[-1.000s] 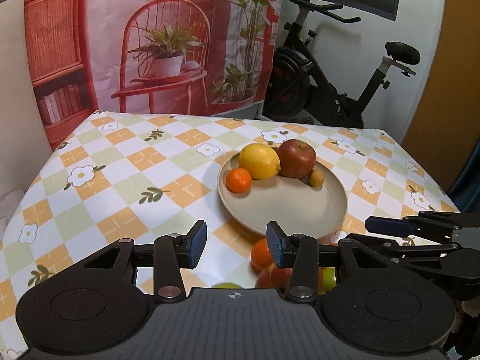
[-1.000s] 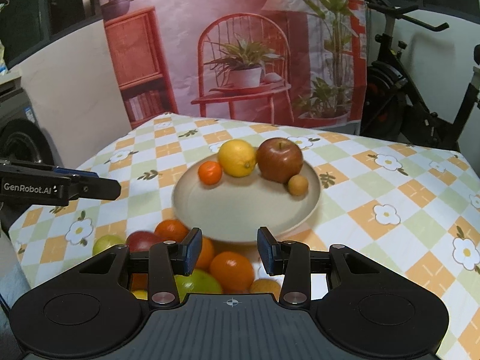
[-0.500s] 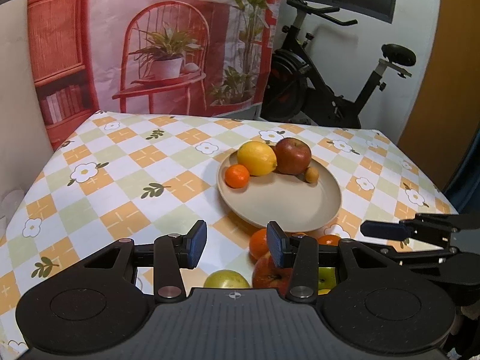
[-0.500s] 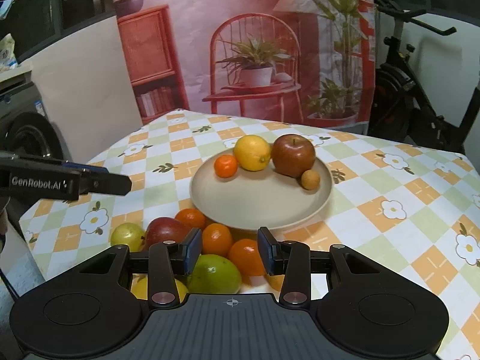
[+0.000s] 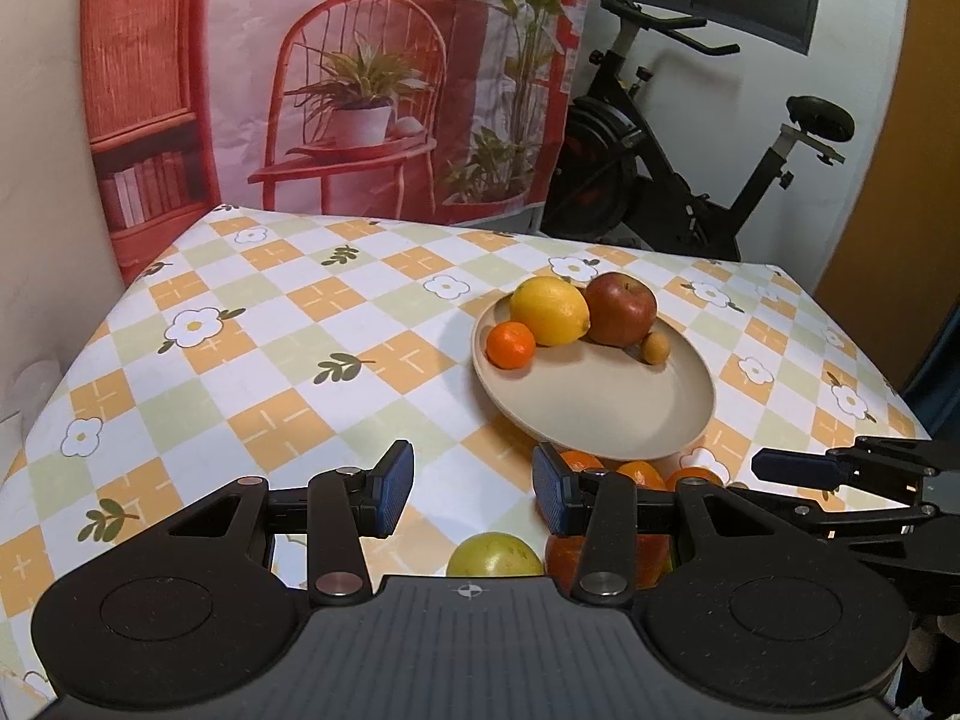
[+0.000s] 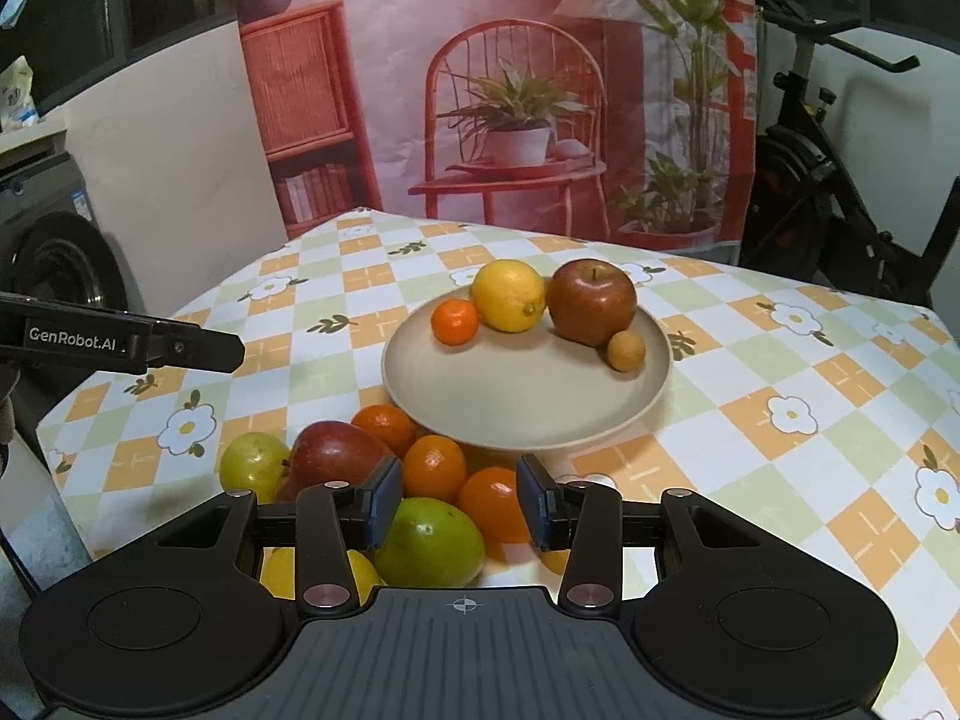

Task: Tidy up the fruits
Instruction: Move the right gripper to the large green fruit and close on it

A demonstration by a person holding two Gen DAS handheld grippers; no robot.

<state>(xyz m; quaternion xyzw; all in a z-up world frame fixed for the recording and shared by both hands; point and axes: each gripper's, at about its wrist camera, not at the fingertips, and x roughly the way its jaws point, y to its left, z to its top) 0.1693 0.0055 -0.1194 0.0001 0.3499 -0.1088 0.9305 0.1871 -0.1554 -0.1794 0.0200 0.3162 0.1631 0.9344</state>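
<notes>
A beige plate [image 6: 528, 402] [image 5: 600, 414] on the checked tablecloth holds a lemon [image 6: 508, 295], a red apple [image 6: 591, 301], a small mandarin [image 6: 455, 321] and a small brown fruit [image 6: 626, 350]. Loose fruit lies in front of it: a red apple [image 6: 330, 456], oranges [image 6: 433, 468], a green mango [image 6: 429, 540], a green-yellow fruit [image 6: 253, 465] [image 5: 493, 555]. My right gripper [image 6: 459, 501] is open and empty above the oranges. My left gripper [image 5: 471, 489] is open and empty, left of the pile.
The table [image 5: 270, 360] ends near the bottom left of the right wrist view. An exercise bike [image 5: 690, 180] stands behind the table at right, a printed backdrop [image 5: 330, 90] behind. Each gripper shows in the other's view: the right one [image 5: 840, 480], the left one [image 6: 120, 342].
Both grippers have drawn back and risen from the plate, so more of the loose fruit pile shows. Both stay open and empty.
</notes>
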